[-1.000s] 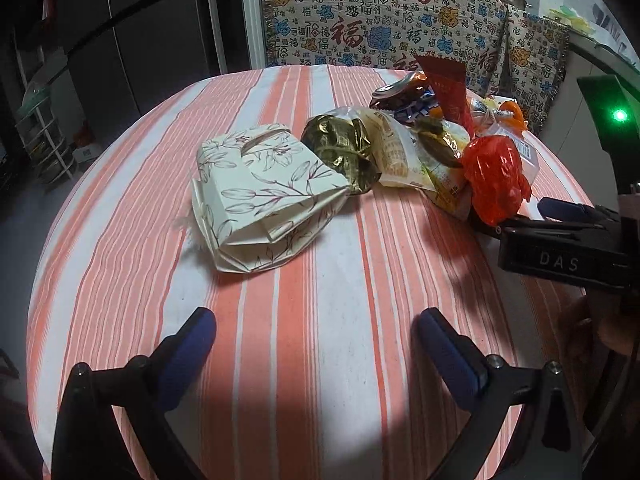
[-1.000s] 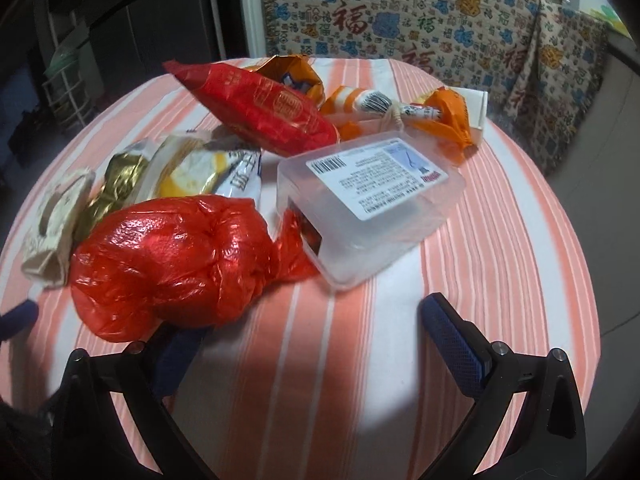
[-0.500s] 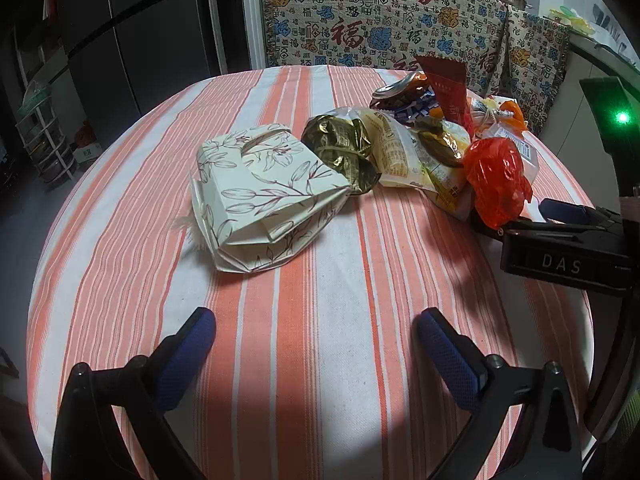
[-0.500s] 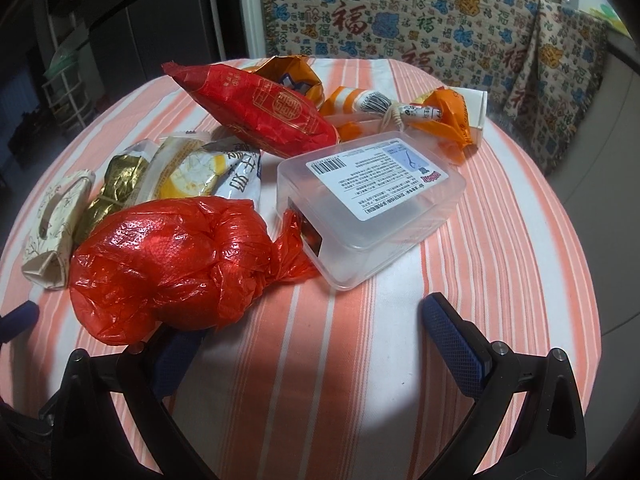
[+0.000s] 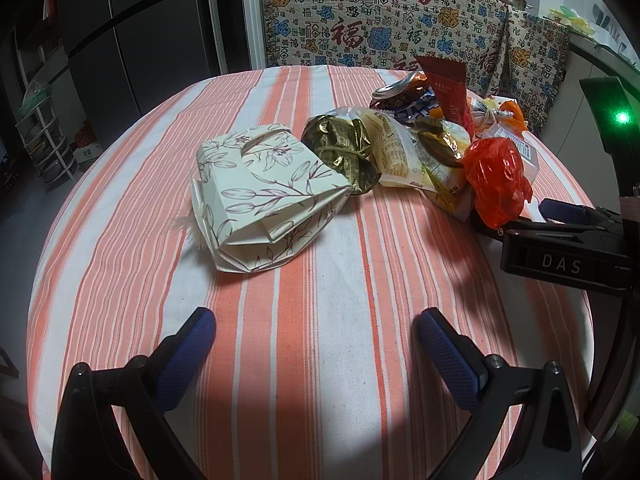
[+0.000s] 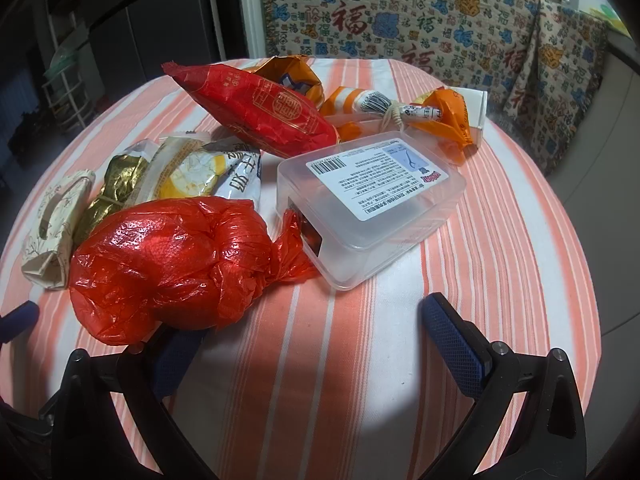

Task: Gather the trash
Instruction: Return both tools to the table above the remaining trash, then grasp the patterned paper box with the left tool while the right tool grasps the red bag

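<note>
Both the left gripper (image 5: 314,344) and right gripper (image 6: 308,330) are held wide apart, empty; the red bag (image 6: 172,260) is touched by the right one's finger at lower left.

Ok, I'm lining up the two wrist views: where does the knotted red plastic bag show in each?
Left wrist: red plastic bag sits right of centre, at the near end of the trash pile, by the right gripper.
Right wrist: it fills the lower left, over the left-side finger.
Shared landmark: the clear plastic box, touching the bag's knot.
</note>
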The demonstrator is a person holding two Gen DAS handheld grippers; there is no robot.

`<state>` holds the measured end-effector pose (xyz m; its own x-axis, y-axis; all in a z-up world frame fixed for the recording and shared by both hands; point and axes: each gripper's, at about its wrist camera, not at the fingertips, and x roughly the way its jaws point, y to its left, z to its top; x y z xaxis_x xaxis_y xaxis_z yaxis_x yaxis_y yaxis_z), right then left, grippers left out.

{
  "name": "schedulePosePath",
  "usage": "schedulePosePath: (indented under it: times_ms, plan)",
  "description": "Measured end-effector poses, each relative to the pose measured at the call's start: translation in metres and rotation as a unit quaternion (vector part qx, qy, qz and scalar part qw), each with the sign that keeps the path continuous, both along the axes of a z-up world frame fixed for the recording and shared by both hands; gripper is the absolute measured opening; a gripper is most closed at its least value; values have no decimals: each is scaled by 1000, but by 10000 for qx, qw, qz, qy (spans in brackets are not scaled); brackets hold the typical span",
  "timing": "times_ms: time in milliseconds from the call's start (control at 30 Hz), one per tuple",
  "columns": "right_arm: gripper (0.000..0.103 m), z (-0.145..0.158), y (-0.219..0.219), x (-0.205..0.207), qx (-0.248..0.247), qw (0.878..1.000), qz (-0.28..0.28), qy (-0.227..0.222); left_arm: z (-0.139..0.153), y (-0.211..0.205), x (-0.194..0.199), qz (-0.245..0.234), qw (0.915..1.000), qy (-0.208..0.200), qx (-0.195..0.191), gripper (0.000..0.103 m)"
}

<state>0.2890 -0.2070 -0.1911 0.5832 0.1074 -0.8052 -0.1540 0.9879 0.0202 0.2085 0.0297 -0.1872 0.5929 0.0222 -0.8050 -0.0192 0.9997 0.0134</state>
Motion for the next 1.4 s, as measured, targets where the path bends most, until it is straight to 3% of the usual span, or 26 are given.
schedulePosePath:
  times_ms: [300,467,533,633,767,900,1000,1067,1133,1233,1300,1400]
  plan:
    - [103,0,0,0,1,10000,1,-2,2,7,-6,-27,10000,42,-85,103]
    - [103,0,0,0,-1,10000,4,-6,12,64,-27,140,9945,-226,-1018,103]
    - [103,0,0,0,1,10000,4,-8,22,79,-21,59,9891,-312,-1435,103]
    - [103,0,0,-1,-1,10000,8,-13,39,85,-1,-303,9837,-371,-1733,103]
    - [103,-1,0,-1,0,10000,7,-13,46,97,35,94,9847,-417,-1689,103]
    - [103,-1,0,0,0,10000,8,-15,23,103,70,201,9828,168,-1826,103]
    - [103,-1,0,-1,26,10000,5,-11,13,104,74,248,9827,222,-1820,100]
    - [103,0,-2,-7,15,9999,136,62,17,103,70,48,9819,154,-1887,64]
    - [102,2,-10,-23,100,9996,229,106,22,103,64,-265,9769,186,-2113,46]
    - [98,8,-23,-47,141,9997,220,27,29,96,52,-519,9817,158,-1826,39]
    - [90,18,-25,-64,107,9995,271,-75,33,92,38,-705,9815,152,-1773,39]
    - [89,37,-16,-74,521,9972,519,-105,38,84,16,-875,9812,148,-1711,39]
